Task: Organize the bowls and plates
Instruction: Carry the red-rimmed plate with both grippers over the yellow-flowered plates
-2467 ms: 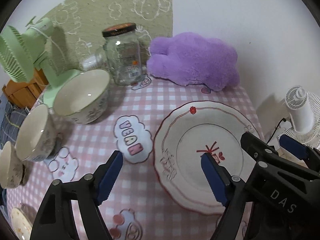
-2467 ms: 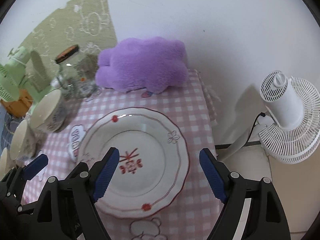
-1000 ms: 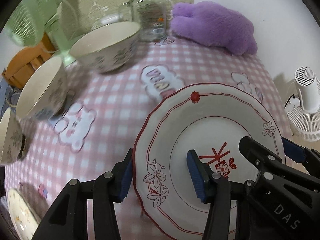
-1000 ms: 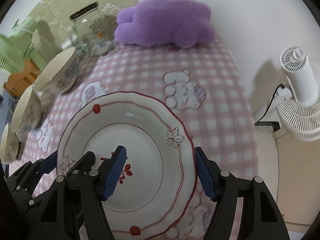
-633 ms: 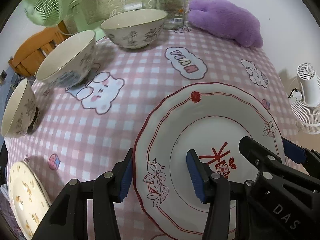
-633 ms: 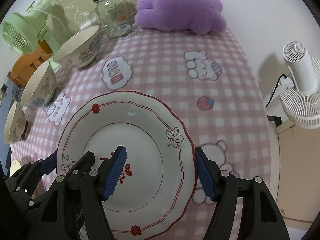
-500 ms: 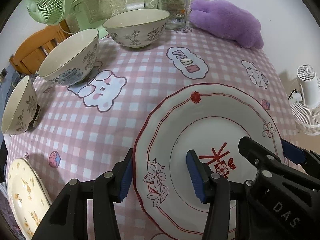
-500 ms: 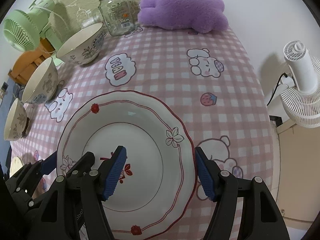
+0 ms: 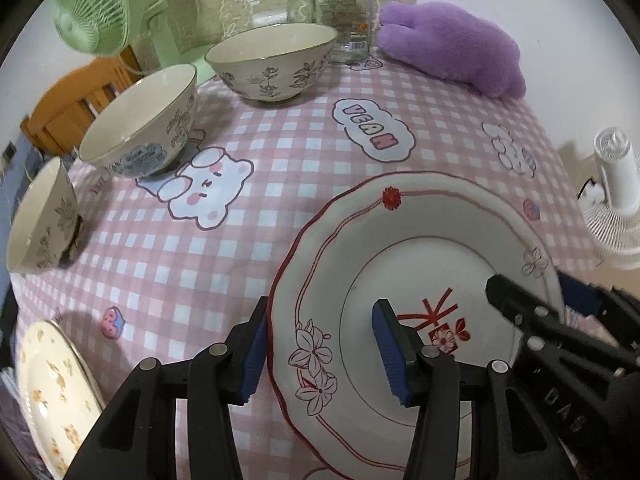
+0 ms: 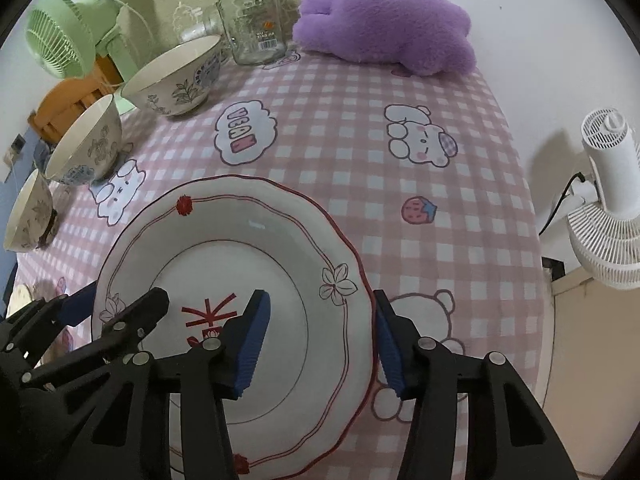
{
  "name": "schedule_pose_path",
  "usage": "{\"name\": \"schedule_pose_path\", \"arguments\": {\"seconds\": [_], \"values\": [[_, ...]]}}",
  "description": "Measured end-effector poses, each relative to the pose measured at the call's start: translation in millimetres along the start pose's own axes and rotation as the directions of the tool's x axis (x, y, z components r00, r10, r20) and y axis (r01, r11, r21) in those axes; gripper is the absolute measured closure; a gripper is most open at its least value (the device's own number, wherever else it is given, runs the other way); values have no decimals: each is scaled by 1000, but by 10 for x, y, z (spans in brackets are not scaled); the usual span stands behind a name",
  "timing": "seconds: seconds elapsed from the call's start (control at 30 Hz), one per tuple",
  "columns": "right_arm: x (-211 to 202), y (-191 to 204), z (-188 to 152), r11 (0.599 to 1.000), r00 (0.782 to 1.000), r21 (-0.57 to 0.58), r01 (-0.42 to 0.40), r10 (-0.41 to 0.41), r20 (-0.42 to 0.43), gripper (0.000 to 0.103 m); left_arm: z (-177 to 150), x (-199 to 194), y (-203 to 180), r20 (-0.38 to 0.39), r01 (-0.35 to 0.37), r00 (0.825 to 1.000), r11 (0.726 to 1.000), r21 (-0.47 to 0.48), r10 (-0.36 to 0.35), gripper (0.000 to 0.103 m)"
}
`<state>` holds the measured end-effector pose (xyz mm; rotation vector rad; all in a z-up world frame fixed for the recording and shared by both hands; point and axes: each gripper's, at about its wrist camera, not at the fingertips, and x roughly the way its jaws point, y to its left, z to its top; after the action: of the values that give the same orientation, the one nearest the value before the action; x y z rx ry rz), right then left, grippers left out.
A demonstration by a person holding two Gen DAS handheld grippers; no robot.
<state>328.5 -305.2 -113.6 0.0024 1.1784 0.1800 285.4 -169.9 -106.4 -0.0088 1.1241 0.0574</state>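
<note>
Two grippers clamp opposite rims of the white scalloped plate with red trim (image 10: 240,256), held above the pink checked tablecloth (image 10: 340,152): left gripper (image 9: 320,352), right gripper (image 10: 320,338). Three floral bowls (image 9: 140,120) line the cloth's left side.

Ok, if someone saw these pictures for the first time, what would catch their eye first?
Probably the red-trimmed plate at the front, gripped on opposite rims by the left gripper and right gripper above the pink checked tablecloth. Next, the fluffy purple plush at the far edge beside a glass jar, and the three floral bowls lined along the left.
</note>
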Motion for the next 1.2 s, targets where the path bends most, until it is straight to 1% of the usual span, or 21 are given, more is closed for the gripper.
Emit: {"name": "schedule_pose_path", "arguments": {"seconds": [0.1, 0.23, 0.43, 0.6, 0.87, 1.07, 1.2], "values": [[-8, -8, 2, 1000, 1000, 19, 0, 0, -5, 49, -3, -32, 17, -2, 15, 1000, 1000, -12, -15, 52], [-62, 6, -34, 999, 1000, 32, 9, -9, -14, 49, -32, -113, 21, 12, 13, 1000, 1000, 3, -13, 52], [-231, 47, -129, 998, 1000, 59, 21, -20, -13, 49, -116, -287, 87, 31, 33, 999, 999, 7, -33, 53], [-422, 162, -205, 996, 999, 71, 48, -48, 3, 49, -202, -428, 194, 41, 50, 998, 999, 15, -50, 54], [-736, 488, -374, 990, 995, 110, 93, -95, 17, 49, -352, -677, 531, 61, 98, 993, 994, 46, -100, 54], [-938, 844, -495, 984, 992, 136, 117, -121, 26, 49, -460, -860, 848, 73, 120, 989, 989, 83, -126, 54], [-1031, 1095, -574, 982, 991, 143, 124, -129, 27, 49, -528, -943, 1094, 80, 131, 987, 988, 82, -137, 54]]}}
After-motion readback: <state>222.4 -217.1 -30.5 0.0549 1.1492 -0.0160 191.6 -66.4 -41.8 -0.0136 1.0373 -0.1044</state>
